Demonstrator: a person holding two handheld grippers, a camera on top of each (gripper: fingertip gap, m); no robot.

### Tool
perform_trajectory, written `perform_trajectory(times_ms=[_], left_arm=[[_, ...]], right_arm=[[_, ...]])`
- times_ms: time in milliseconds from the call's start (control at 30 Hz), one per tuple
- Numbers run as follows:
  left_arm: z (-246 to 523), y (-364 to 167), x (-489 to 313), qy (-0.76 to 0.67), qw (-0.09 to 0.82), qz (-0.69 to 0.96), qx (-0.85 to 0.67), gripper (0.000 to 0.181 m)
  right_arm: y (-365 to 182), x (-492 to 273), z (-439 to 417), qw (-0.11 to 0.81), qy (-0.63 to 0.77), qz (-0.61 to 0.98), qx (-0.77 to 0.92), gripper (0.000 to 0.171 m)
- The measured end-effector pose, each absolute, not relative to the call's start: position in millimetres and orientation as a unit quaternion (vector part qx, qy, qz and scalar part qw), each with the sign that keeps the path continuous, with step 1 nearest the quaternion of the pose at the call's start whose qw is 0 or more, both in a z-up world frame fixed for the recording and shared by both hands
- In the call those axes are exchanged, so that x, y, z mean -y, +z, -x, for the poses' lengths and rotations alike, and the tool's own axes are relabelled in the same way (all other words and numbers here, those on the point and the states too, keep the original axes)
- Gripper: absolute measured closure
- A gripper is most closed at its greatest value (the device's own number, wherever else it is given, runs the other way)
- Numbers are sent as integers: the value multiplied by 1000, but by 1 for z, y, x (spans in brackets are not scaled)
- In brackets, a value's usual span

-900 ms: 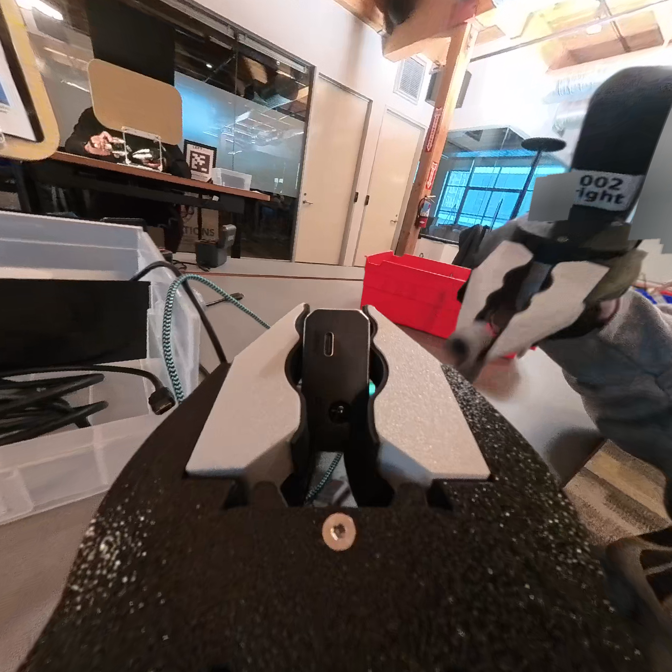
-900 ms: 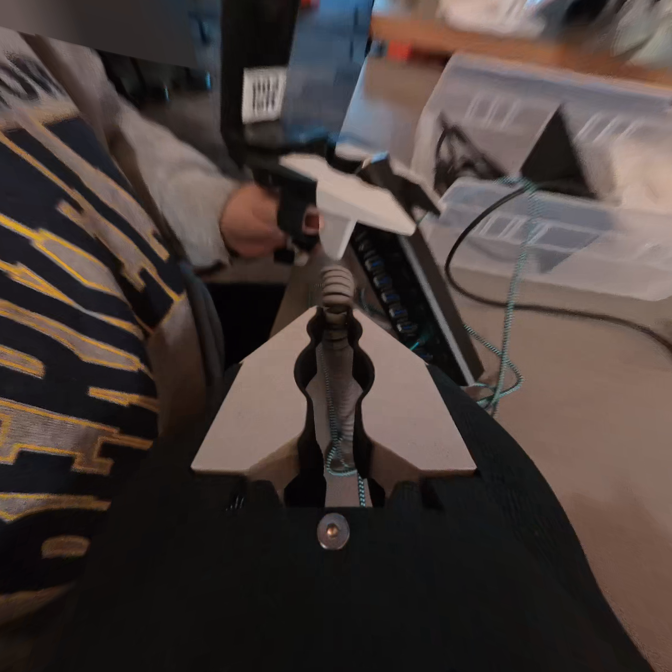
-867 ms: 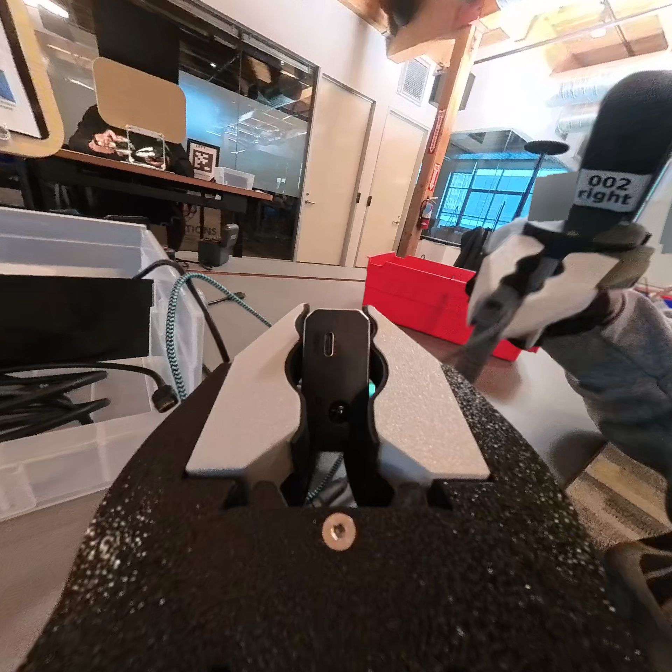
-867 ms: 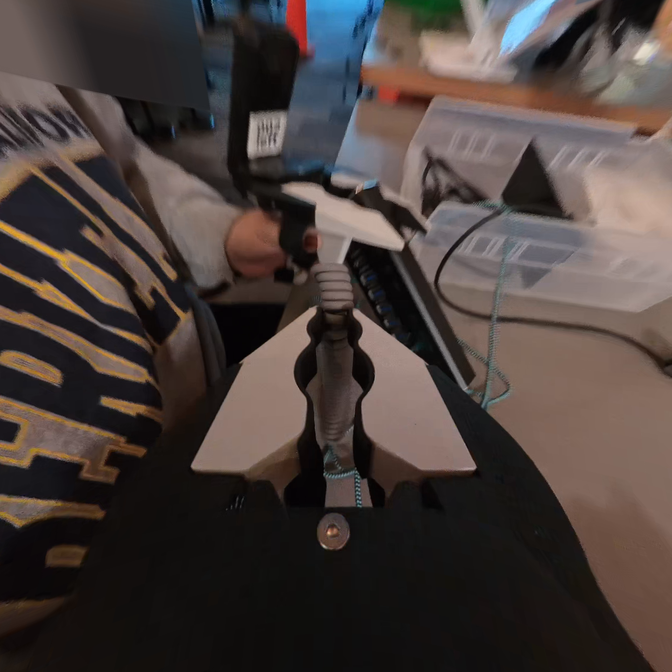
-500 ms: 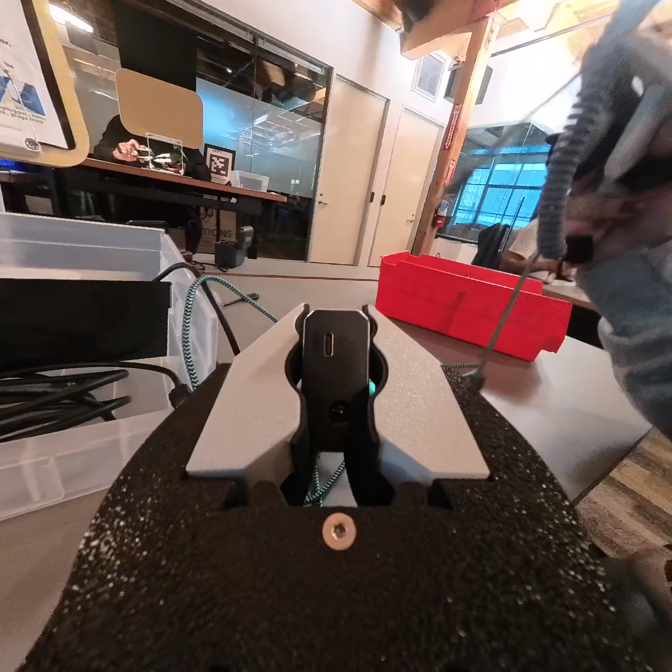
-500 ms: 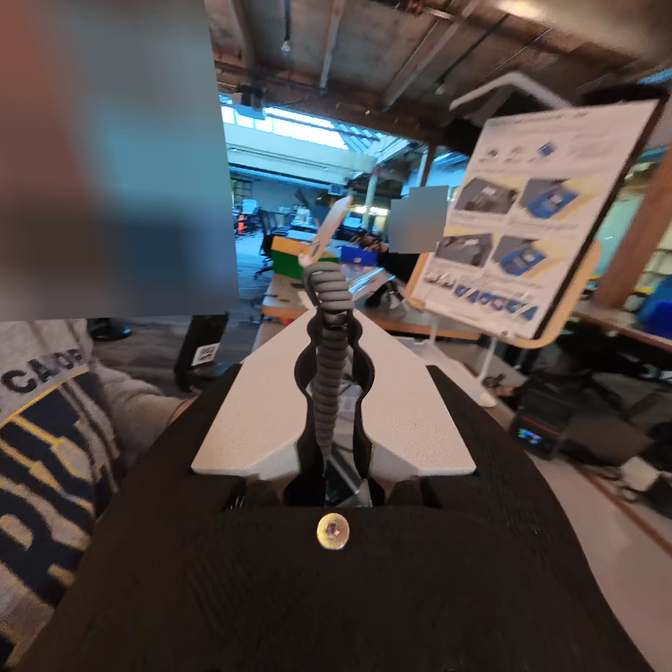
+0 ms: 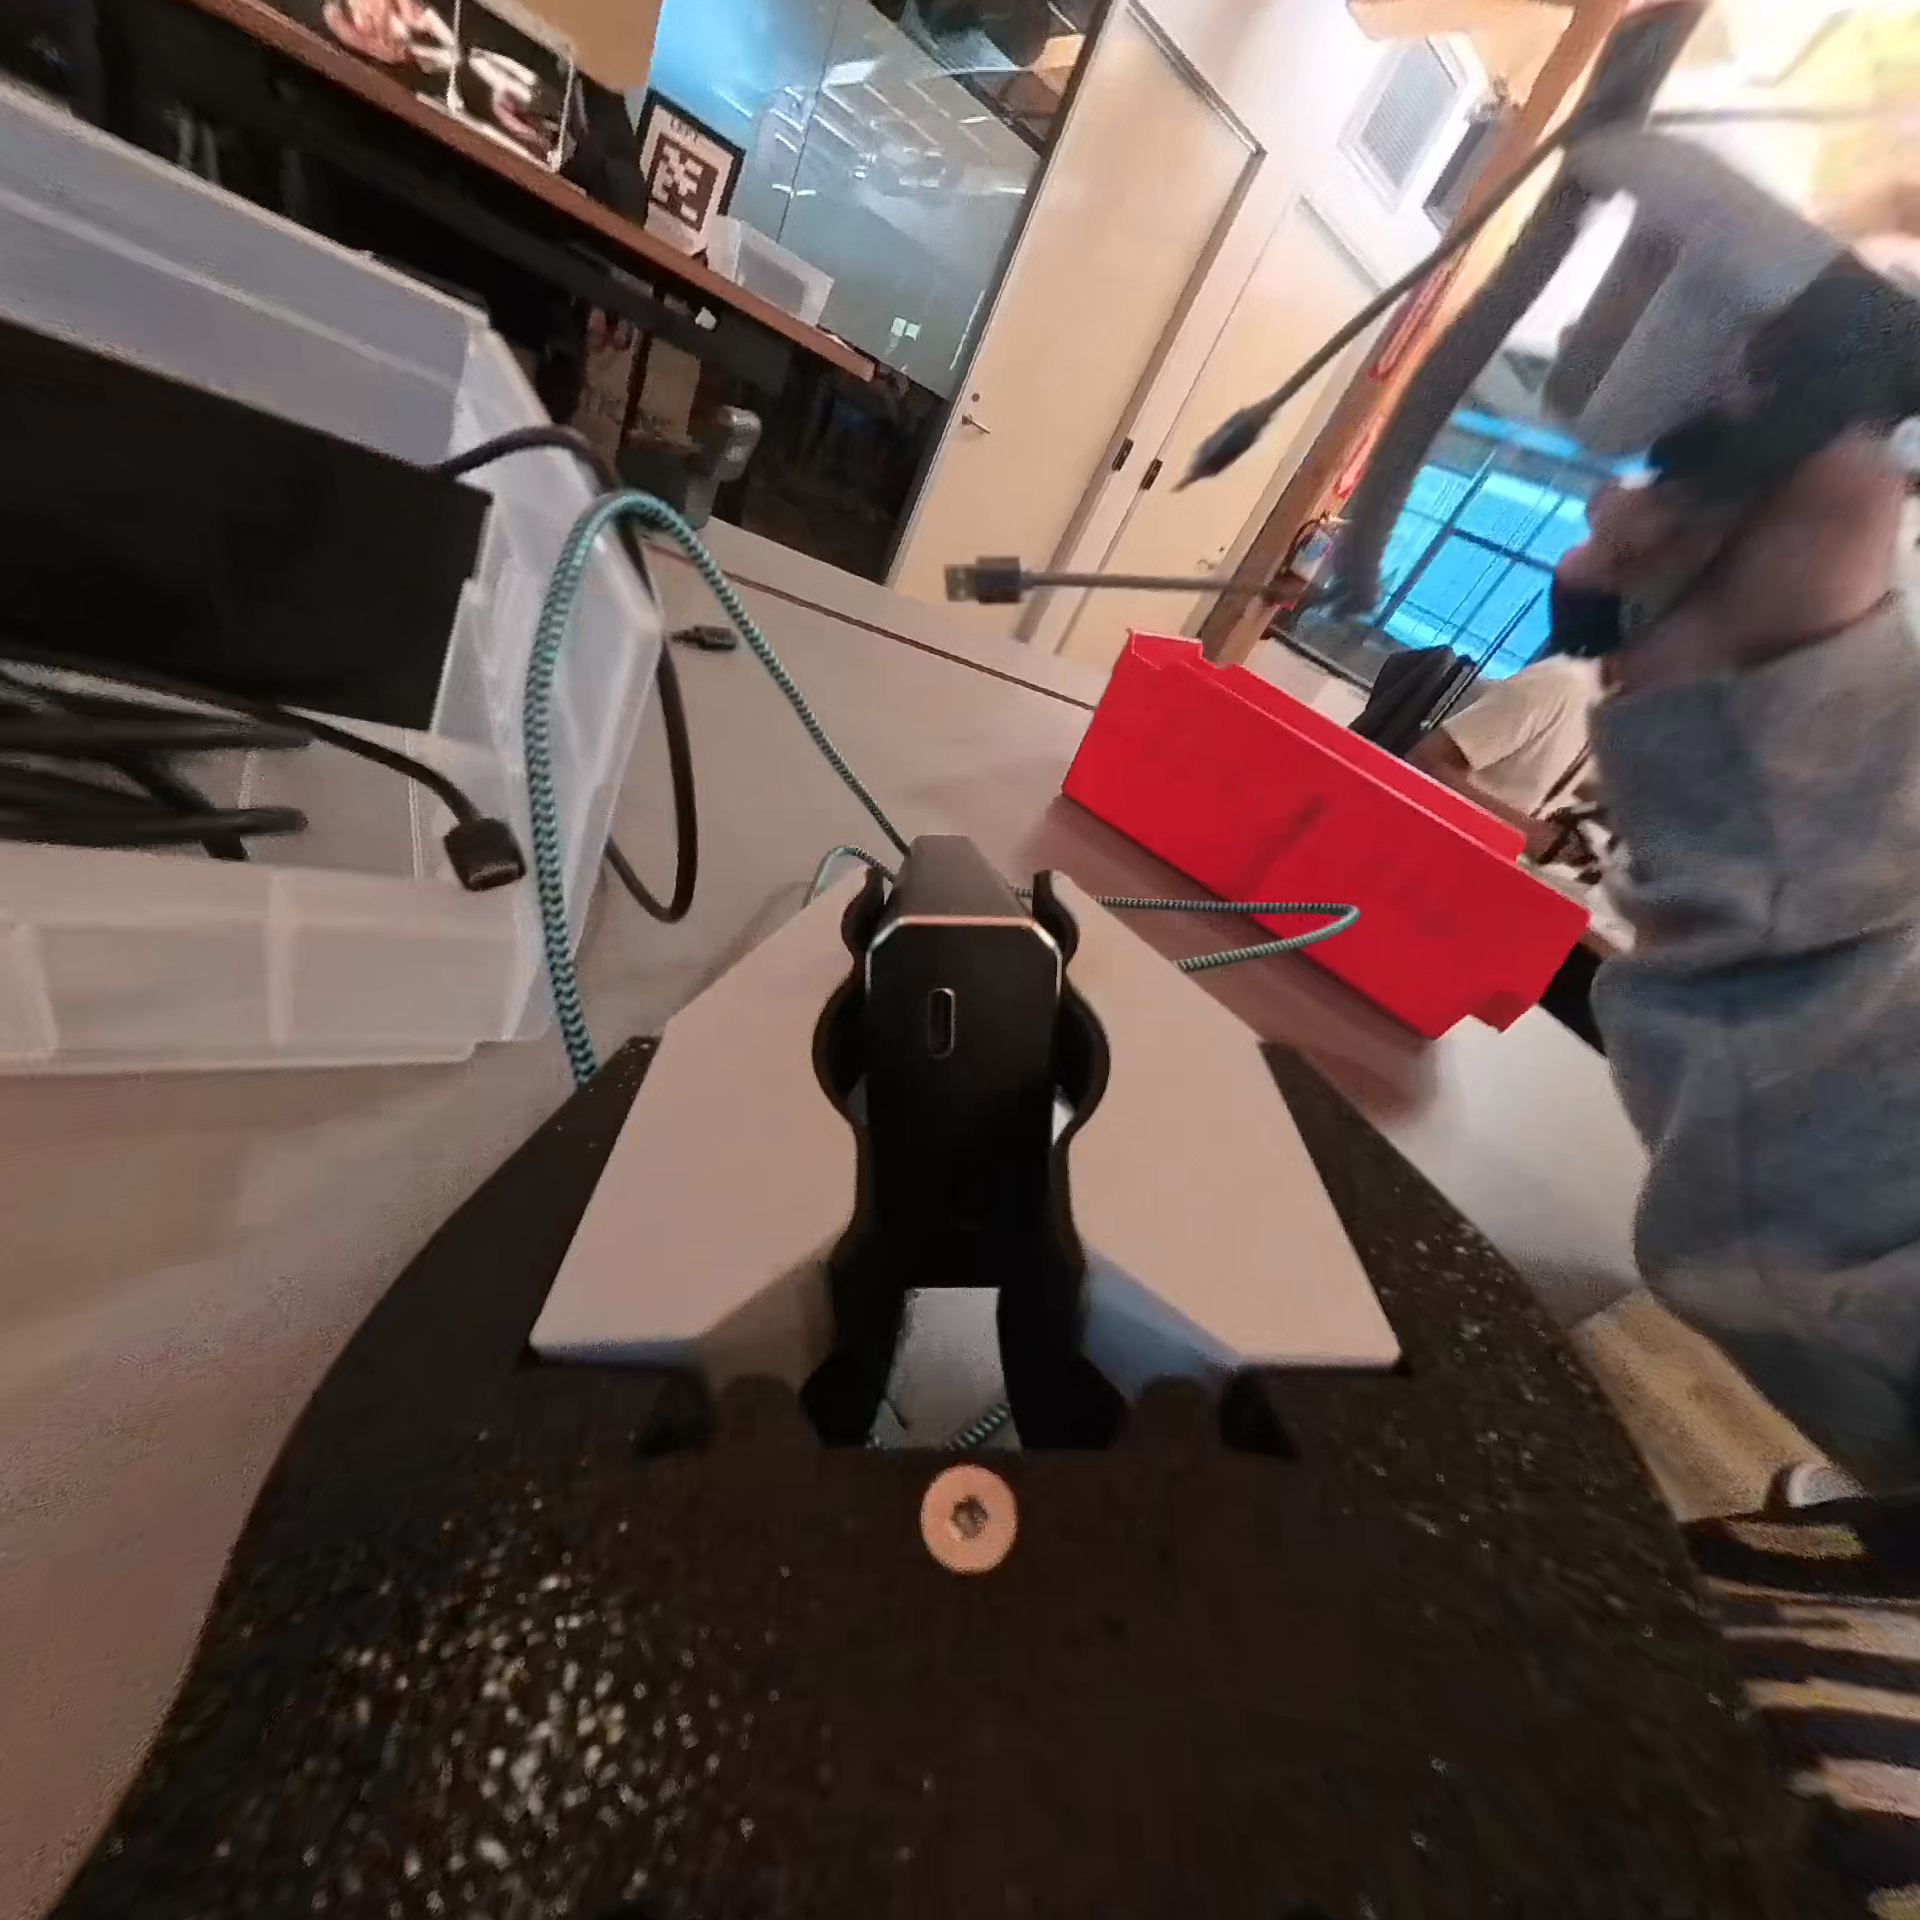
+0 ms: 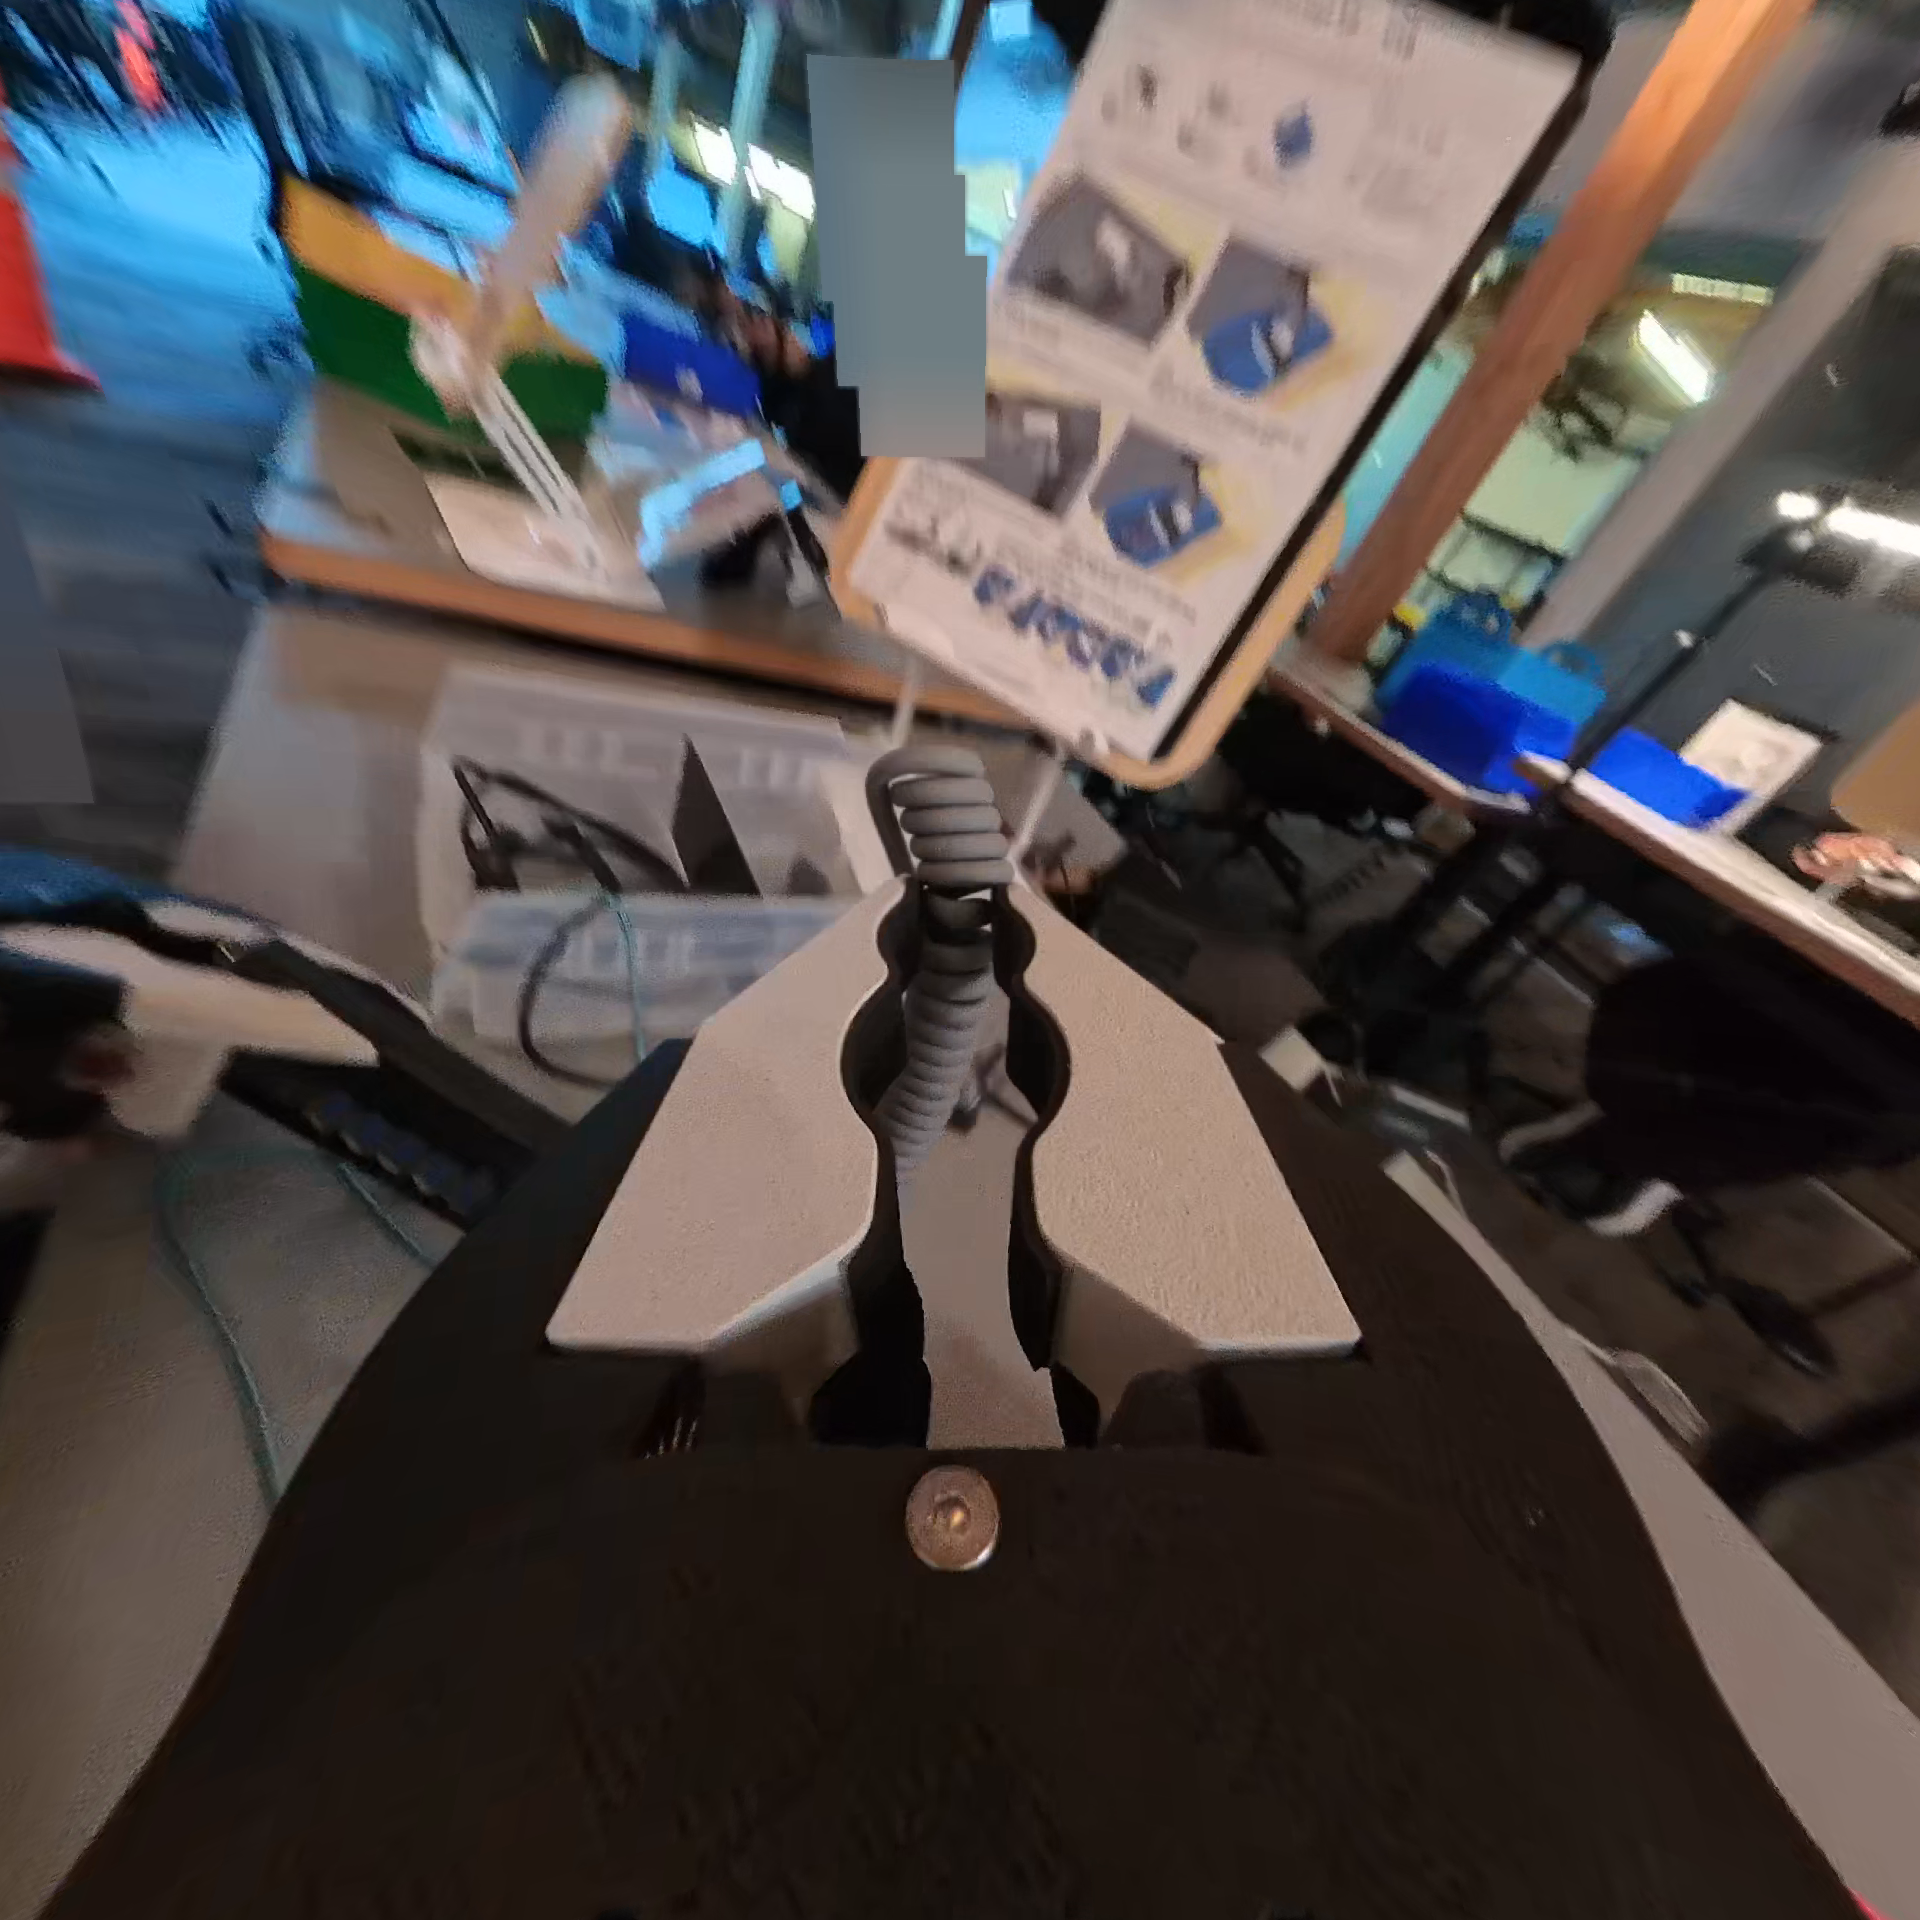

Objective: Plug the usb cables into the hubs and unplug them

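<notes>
Left gripper (image 7: pixel 961 914) clamped tight on black USB hub (image 7: pixel 961 1039). Right gripper (image 8: pixel 951 904) closed around coiled grey cable (image 8: pixel 940 997).

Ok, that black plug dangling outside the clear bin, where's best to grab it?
Probably take the black plug by its rigid body, just behind the tip, rather than by the thin cord. Come from the table side: it hangs in front of the clear bin wall, which closes off the other side.

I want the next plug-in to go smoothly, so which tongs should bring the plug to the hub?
Right, probably. The right tongs are shut on the coiled grey cable, whose plug hangs free in the air. The left tongs are shut on the hub, so they can only steady it.
</notes>
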State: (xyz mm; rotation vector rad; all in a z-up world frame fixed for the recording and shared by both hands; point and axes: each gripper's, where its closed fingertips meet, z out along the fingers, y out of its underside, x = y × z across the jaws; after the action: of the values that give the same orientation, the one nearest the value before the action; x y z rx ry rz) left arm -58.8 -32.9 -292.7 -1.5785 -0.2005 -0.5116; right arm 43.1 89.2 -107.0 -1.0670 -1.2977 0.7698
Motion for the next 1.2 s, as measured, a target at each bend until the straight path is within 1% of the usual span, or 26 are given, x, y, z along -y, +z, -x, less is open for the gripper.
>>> perform_trajectory(times_ms=[167,267,333,433,500,533,567,667,733,767,833,967,1067,1200], left_arm=[[65,-298,34,-259,668,687,123,154],[64,-299,35,-258,669,685,123,154],[64,-299,36,-258,671,684,125,154],[66,-300,36,-265,669,681,136,154],[66,-301,35,-270,667,680,140,154],[66,-301,35,-271,666,680,140,154],[66,-301,35,-271,666,680,140,154],[65,-301,35,-272,667,680,139,154],[65,-301,36,-273,667,680,138,154],[65,-301,36,-273,667,679,138,154],[65,-301,36,-274,667,679,138,154],[64,-302,36,-275,667,679,135,154],[62,-301,36,-277,667,680,129,154],[62,-301,36,-279,667,680,126,154]], right_arm=[[-192,-97,-45,569,189,507,619,160],[-239,-86,-57,526,133,516,663,160],[-270,-71,-70,476,105,503,714,160],[-294,-57,-93,426,68,492,756,159],[-302,-52,-108,384,76,521,758,156],[-302,-48,-114,360,99,545,750,150],[-296,-45,-117,348,131,565,736,141],[-254,-53,-120,387,211,611,658,141],[-234,-70,-127,406,229,654,596,143],[-232,-79,-132,399,230,686,564,144],[-245,-100,-146,371,197,758,498,145],[-298,-118,-169,301,117,843,430,147],[-329,-113,-176,259,103,872,402,146],[-352,-105,-186,228,69,888,393,151]])
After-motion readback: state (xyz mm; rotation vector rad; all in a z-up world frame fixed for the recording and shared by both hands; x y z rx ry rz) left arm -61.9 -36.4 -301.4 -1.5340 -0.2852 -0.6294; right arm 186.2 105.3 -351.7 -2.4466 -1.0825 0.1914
